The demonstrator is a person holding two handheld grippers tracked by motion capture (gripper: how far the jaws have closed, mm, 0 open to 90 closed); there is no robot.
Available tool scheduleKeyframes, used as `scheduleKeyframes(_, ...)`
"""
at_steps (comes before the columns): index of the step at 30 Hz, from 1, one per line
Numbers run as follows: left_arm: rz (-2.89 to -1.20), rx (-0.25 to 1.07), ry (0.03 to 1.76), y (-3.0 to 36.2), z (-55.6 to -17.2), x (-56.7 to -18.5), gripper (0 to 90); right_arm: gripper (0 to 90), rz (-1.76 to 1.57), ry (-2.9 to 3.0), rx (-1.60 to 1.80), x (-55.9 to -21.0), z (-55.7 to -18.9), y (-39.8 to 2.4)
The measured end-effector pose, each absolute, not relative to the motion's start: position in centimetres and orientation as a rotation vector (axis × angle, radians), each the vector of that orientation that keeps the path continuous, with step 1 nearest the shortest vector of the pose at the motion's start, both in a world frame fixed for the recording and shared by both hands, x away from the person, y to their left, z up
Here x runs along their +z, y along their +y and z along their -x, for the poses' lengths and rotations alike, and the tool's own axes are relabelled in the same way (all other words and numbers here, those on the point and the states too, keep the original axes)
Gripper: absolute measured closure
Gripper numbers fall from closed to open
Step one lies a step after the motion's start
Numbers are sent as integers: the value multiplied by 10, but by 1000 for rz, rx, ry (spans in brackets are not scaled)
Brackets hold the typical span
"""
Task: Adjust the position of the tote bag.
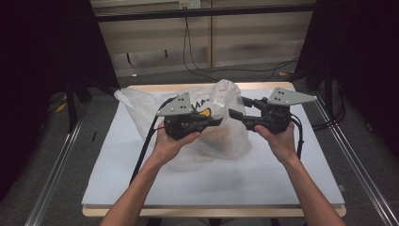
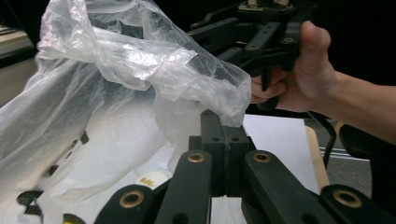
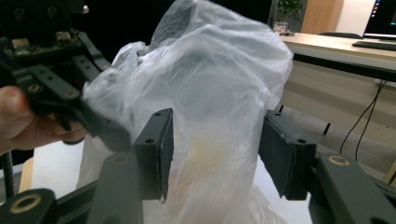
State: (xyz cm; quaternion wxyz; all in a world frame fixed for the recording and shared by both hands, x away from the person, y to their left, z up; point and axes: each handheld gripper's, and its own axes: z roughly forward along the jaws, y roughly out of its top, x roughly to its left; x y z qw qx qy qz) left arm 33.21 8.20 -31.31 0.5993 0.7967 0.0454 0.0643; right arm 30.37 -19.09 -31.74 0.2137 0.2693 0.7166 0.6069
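White sheeting covers the table (image 1: 211,183), which stands on grey floor with dark curtains at either side and cables trailing along the far wall. On the table's far half, from centre toward 11 o'clock, sits a translucent plastic bag (image 1: 225,136), crumpled and puffed up, with something orange and yellow showing dimly through its lower part; what it is cannot be told. The left gripper (image 1: 217,121), held in the person's left hand (image 1: 170,143), reaches in from 9 o'clock of the bag's raised top. In the left gripper view its jaws stand pressed together, and a fold of the plastic bag (image 2: 140,70) hangs down over their tips, apparently caught between them. The right gripper (image 1: 237,107), held in the right hand (image 1: 281,141), comes in from 3 o'clock. In the right gripper view its jaws are spread wide, one on each side of the bag's upper bulge (image 3: 219,93), the film lying between the pads; whether either pad touches it cannot be told. The two grippers' tips are near each other at the bag's top.
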Motion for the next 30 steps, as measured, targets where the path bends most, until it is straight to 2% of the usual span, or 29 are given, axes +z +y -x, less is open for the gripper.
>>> scheduleKeyframes(3,-1852,158,95,78,-332,-311,900,516,-760,1981,1685,-315,-305,-191)
scheduleKeyframes(5,-1850,155,94,77,-332,-310,900,613,-754,1985,1697,-315,-306,-192)
scheduleKeyframes(6,-1853,154,96,76,-332,-310,900,613,-754,1985,1697,-315,-306,-192)
scheduleKeyframes(7,-1857,149,94,76,-333,-310,900,699,-747,1995,1694,-315,-306,-192)
scheduleKeyframes(8,-1847,143,111,77,-334,-310,900,841,-755,2001,1687,-316,-306,-191)
scheduleKeyframes(10,-1840,156,121,79,-333,-310,900,900,-760,1998,1678,-317,-306,-192)
scheduleKeyframes(13,-1832,145,116,83,-334,-311,877,900,-769,1997,1680,-317,-306,-194)
scheduleKeyframes(16,-1800,163,174,96,-335,-313,749,900,-778,1989,1682,-317,-305,-199)
scheduleKeyframes(19,-1798,171,199,105,-335,-313,656,900,-782,1988,1686,-318,-305,-204)
scheduleKeyframes(21,-1786,194,222,113,-335,-313,629,900,-782,1989,1687,-318,-306,-205)
scheduleKeyframes(22,-1795,218,235,120,-334,-311,570,900,-783,1985,1686,-318,-306,-207)
scheduleKeyframes(24,-1789,223,241,124,-333,-310,511,900,-782,1984,1684,-318,-306,-207)
scheduleKeyframes(30,-1749,295,295,156,-328,-309,480,900,-794,1954,1703,-317,-307,-219)
